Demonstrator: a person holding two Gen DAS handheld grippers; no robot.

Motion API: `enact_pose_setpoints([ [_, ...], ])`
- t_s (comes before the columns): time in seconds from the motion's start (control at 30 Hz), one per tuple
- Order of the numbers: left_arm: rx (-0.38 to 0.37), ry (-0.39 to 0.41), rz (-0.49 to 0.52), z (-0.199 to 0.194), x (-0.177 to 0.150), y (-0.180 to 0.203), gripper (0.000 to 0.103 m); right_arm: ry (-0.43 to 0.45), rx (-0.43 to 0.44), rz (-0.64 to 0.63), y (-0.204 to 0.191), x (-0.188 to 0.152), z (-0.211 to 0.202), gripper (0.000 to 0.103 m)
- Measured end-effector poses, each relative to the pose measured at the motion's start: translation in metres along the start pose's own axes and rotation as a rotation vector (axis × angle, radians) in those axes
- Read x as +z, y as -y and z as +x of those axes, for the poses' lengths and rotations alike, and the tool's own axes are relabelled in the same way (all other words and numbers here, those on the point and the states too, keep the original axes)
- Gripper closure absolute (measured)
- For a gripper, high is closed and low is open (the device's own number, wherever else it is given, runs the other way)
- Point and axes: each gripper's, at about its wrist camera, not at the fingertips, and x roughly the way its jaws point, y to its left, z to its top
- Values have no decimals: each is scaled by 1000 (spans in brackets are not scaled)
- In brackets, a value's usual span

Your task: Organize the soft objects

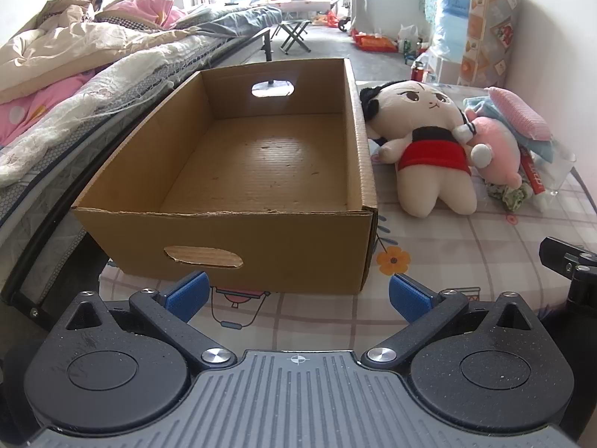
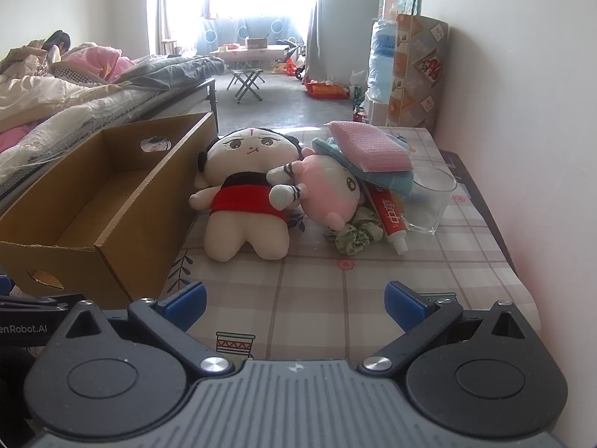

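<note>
Right wrist view: cream doll in a red dress [image 2: 247,201] flat on the checked tabletop [image 2: 373,283], head toward the window, touching the right wall of the open cardboard box [image 2: 123,224]. Pink plush [image 2: 330,190] leaning on the doll's right side, one white paw across the red dress. Stacked over the pink plush: a blue cloth [image 2: 395,179], then a pink sponge [image 2: 367,145] on top. Green scrunchie [image 2: 354,237] and a red toothpaste tube [image 2: 390,216] just below the pile; clear glass [image 2: 429,201] beside the tube, near the wall. Right gripper [image 2: 294,304] low over the tabletop, blue fingers [image 2: 186,304] spread wide, holding nothing.

Left wrist view: box [image 1: 231,239] dead ahead, bare inside, doll [image 1: 429,142] beside its right wall. Left gripper [image 1: 298,298] with fingers [image 1: 188,293] spread wide too, nothing between them. Bed with quilts [image 1: 74,74] along the left.
</note>
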Motion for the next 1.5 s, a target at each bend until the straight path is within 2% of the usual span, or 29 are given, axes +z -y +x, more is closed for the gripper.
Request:
enact_pose_setpoints([
  [0.3, -3, 21, 26, -4, 0, 0, 0, 9, 18, 13, 4, 1, 1, 0],
  [0.63, -35, 136, 120, -18, 18, 10, 0, 80, 34, 55, 22, 9, 2, 0],
  [0.87, -139, 202, 212, -25, 59, 24, 0, 215, 36, 84, 46, 17, 5, 0],
  [1.0, -258, 209, 269, -25, 103, 40, 0, 279, 3, 84, 60, 28, 15, 0],
  [1.13, -461, 133, 275, -12, 159, 66, 0, 301, -16, 118, 78, 41, 34, 0],
  [1.23, -553, 58, 270, 11, 194, 103, 0, 312, -33, 130, 90, 48, 50, 0],
  [1.33, -559, -18, 275, 48, 215, 144, 4, 302, -35, 140, 100, 51, 67, 2],
  [1.5, -616, -300, 200, 134, 229, 194, 5, 275, -26, 157, 110, 48, 93, 3],
])
